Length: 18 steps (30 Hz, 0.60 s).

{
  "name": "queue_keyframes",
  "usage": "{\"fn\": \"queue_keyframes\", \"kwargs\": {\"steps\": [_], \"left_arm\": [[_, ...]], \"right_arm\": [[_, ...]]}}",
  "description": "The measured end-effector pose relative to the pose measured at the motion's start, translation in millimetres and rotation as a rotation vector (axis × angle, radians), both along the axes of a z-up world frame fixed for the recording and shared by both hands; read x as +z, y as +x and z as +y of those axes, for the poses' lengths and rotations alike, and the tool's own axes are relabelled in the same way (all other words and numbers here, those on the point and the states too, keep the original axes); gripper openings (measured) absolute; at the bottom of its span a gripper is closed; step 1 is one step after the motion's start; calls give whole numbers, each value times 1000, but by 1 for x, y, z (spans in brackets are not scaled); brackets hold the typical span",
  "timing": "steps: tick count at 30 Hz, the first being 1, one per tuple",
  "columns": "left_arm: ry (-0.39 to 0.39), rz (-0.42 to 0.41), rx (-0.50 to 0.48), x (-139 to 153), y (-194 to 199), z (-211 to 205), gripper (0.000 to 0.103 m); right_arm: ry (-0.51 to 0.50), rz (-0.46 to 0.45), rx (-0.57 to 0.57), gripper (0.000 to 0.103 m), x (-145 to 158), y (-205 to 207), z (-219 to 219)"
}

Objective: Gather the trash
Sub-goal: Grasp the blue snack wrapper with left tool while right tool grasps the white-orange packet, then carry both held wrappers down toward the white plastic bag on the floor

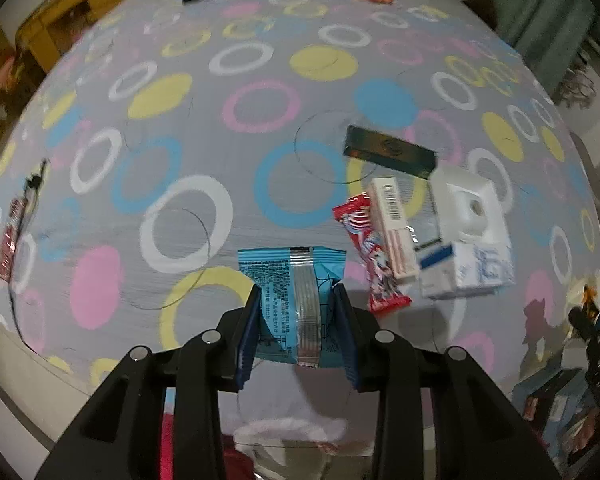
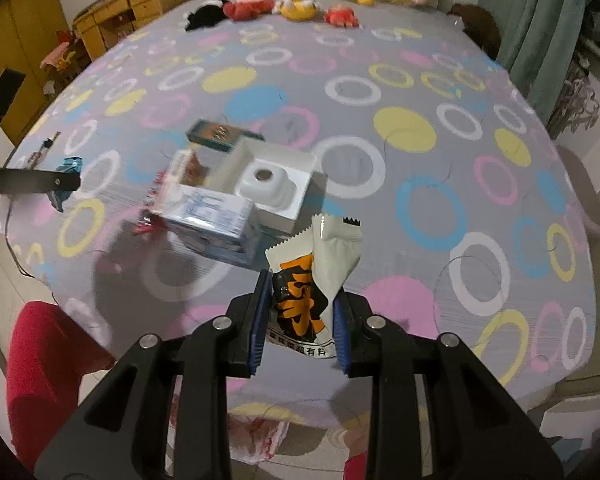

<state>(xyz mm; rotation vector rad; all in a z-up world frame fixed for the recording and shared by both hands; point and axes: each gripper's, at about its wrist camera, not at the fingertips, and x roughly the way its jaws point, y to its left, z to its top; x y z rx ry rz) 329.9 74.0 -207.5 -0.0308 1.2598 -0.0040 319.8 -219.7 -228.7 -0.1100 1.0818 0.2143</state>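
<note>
Blue wrapper [image 1: 296, 304] clamped in left hand-held gripper [image 1: 298, 332]; white wrapper [image 2: 312, 280] in right hand-held gripper [image 2: 300, 328].

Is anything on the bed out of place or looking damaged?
Yes. Trash lies in a heap on the bed: a dark box, an open white tray, a tilted blue-white carton and a red wrapper. Another wrapper lies alone by the bed's edge. Nothing looks spilled.

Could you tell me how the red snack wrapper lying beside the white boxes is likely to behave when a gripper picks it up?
The red snack wrapper looks like thin, crinkled film, so probably light and floppy. Its glossy surface may slip. It lies against the barcoded box, which a grab could nudge.
</note>
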Motion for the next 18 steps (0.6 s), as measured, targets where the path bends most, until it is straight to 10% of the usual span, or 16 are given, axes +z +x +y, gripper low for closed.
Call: {"fn": "queue_keyframes", "kwargs": {"steps": [18], "left_arm": [[25, -92, -173, 64, -133, -33, 34]], "right_arm": [[-10, -174, 87, 28, 101, -121, 59]]}}
